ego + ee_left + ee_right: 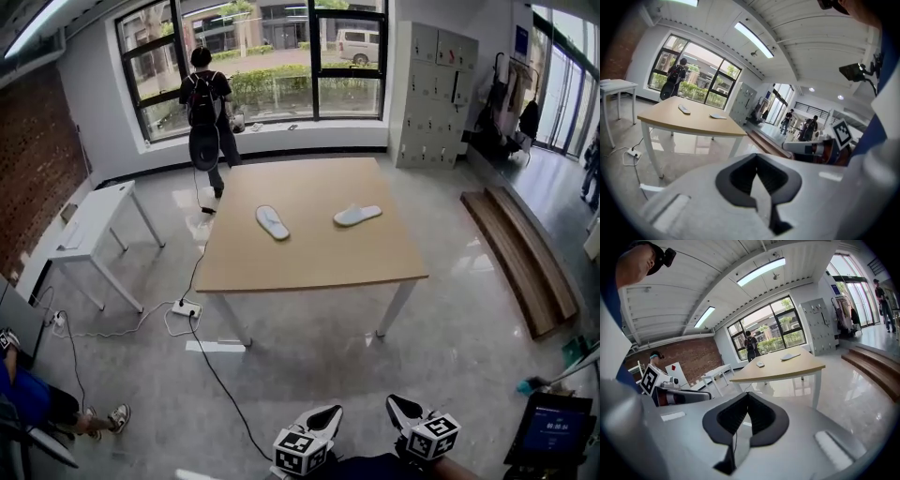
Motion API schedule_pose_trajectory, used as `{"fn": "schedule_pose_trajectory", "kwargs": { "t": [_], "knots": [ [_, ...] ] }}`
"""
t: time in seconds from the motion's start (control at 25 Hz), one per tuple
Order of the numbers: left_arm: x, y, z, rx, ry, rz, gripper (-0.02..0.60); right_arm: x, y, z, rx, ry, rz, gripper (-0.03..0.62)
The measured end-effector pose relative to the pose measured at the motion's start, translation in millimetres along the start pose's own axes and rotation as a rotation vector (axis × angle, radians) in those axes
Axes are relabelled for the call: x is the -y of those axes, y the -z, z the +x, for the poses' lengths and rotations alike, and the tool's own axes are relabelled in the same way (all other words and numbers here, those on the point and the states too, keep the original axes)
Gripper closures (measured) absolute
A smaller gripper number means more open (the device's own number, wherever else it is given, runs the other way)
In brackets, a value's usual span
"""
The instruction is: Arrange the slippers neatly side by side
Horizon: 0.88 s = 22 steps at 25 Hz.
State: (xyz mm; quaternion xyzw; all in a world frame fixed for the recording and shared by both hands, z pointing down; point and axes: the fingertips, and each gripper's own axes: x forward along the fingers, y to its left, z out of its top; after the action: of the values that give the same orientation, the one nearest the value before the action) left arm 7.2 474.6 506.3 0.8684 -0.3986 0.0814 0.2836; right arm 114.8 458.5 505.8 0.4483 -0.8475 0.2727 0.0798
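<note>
Bright room with a glossy pale-grey floor point(309, 375) that mirrors the daylight. Behind, a black-framed window point(272, 56); to the left, a red brick wall point(33, 159); to the right, white metal lockers point(433, 94) and a long low wooden bench point(520, 253). By the window, a person point(204, 103) with a dark backpack, back turned. Beside the brick wall, a small white side table point(89, 225); on the floor, a white power strip point(186, 307) with black cables.

Mid-room, a rectangular counter point(309, 253): smooth light-wood top, slim white legs. In its far half, two flat white slippers, thin-soled, with rounded ends. Left slipper point(273, 222) left of centre; right slipper point(357, 215) nearer the right edge. Well apart and angled different ways, not side by side.

Low in the head view, over the floor and well short of the counter's near edge, left gripper point(330, 412) and right gripper point(394, 403): smooth grey shells, ribbed dark pads, marker cubes. Jaws of each pressed together, nothing held.
</note>
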Motion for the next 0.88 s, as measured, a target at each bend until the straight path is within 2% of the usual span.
{"fn": "schedule_pose_trajectory", "kwargs": {
  "t": [0.12, 0.32, 0.56, 0.76, 0.88],
  "knots": [
    [-23.0, -11.3, 1.4, -0.001, 0.005, -0.003, 0.578, -9.8, -14.5, 24.9, -0.004, -0.006, -0.028, 0.585],
    [-61.1, -20.4, 20.4, -0.01, 0.0, -0.028, 0.578, -0.7, -31.9, 64.9, -0.014, -0.003, -0.026, 0.585],
    [-81.2, -28.2, 27.7, -0.037, 0.001, -0.038, 0.578, 0.3, -34.6, 93.1, -0.035, -0.02, 0.005, 0.585],
    [-104.2, -44.4, 29.0, -0.043, -0.046, -0.042, 0.578, 1.9, -39.9, 121.0, -0.046, -0.072, 0.022, 0.585],
    [-123.7, -57.8, 49.7, -0.04, -0.079, -0.051, 0.578, 16.8, -53.3, 150.2, -0.057, -0.105, 0.02, 0.585]
  ]
}}
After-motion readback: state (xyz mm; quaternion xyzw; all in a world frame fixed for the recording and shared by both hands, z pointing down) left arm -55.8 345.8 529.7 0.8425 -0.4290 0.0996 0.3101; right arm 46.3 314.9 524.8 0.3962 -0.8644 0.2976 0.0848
